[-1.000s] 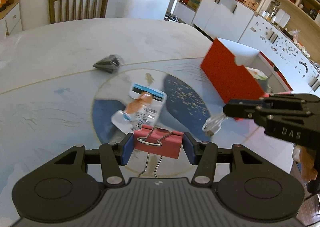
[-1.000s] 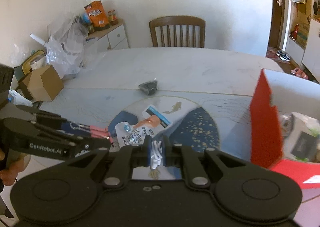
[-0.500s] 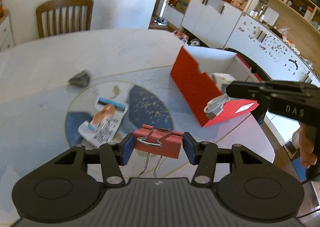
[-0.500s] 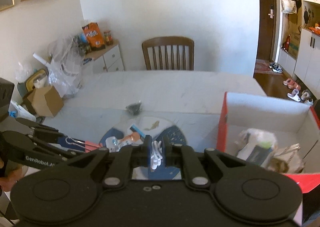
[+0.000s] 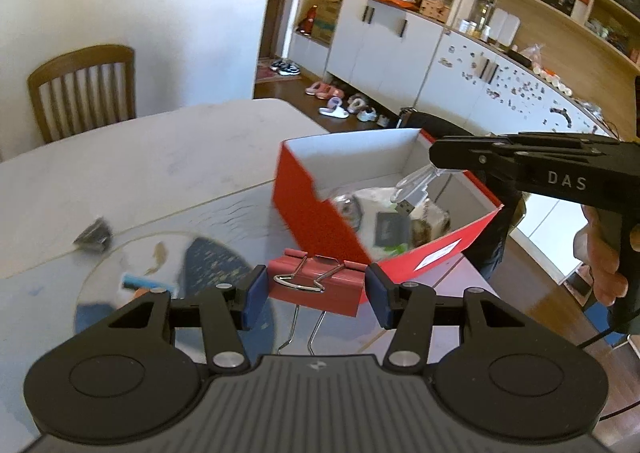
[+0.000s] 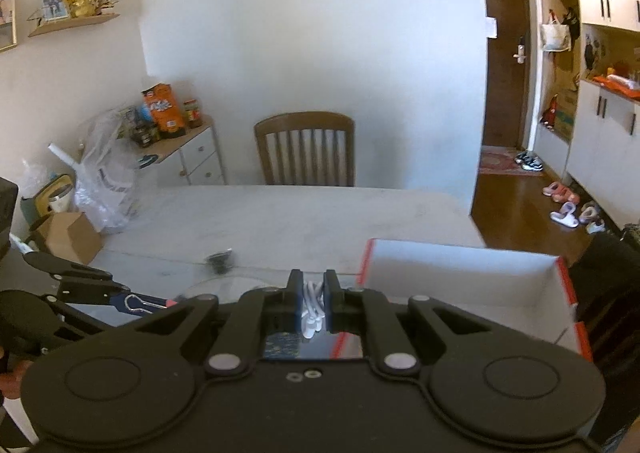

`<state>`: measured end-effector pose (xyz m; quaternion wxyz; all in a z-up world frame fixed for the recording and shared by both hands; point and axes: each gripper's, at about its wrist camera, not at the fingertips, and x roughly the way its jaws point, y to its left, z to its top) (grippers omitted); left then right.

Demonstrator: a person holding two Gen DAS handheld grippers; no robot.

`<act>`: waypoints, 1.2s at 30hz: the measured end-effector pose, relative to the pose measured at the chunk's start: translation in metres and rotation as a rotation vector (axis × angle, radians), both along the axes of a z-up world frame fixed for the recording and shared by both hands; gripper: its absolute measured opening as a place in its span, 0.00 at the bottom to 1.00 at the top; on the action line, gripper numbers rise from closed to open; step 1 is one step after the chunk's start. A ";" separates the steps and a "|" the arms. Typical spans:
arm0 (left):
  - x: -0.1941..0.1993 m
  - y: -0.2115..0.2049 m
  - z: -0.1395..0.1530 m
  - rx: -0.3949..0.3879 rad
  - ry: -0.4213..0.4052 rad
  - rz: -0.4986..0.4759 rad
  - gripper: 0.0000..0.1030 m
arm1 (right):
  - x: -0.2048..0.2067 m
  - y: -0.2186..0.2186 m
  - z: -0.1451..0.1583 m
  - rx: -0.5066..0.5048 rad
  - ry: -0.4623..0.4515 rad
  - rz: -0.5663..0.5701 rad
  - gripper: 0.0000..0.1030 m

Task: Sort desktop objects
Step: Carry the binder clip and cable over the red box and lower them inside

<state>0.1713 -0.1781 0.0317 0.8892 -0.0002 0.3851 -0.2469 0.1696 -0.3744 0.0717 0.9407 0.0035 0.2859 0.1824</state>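
L wrist view: our left gripper point(image 5: 316, 291) has its blue fingers point(image 5: 253, 296) clamped on a red binder clip point(image 5: 318, 287), wire handles pointing back toward the cam. Clip hangs above the desk point(image 5: 140, 161), just in front of the red box point(image 5: 320, 221). Our right gripper point(image 5: 436, 157) reaches in from the right, above the box, pinching a white USB cable point(image 5: 412, 189) w/ the plug dangling over the items inside. A small dark clip point(image 5: 94, 233) lies on the desk at left; a packet point(image 5: 146, 283) sits partly hidden behind the fingers.

R wrist view: right gripper point(image 6: 313, 303) fingers stand narrow, closed on the white cable point(image 6: 312, 309). Box point(image 6: 460, 273) sits ahead-right, white interior showing. Left gripper point(image 6: 120, 299) at left edge w/ the binder clip point(image 6: 146, 303).
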 end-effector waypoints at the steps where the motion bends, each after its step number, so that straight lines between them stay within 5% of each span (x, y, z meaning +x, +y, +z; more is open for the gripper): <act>1: 0.003 -0.008 0.000 0.004 -0.002 -0.007 0.50 | 0.002 -0.007 -0.001 -0.001 -0.001 -0.008 0.09; 20: 0.069 -0.137 -0.013 0.064 0.035 -0.110 0.50 | 0.053 -0.121 -0.034 0.001 0.057 -0.129 0.09; 36: 0.141 -0.196 -0.036 0.161 0.031 -0.117 0.50 | 0.110 -0.143 -0.082 -0.024 0.130 -0.159 0.09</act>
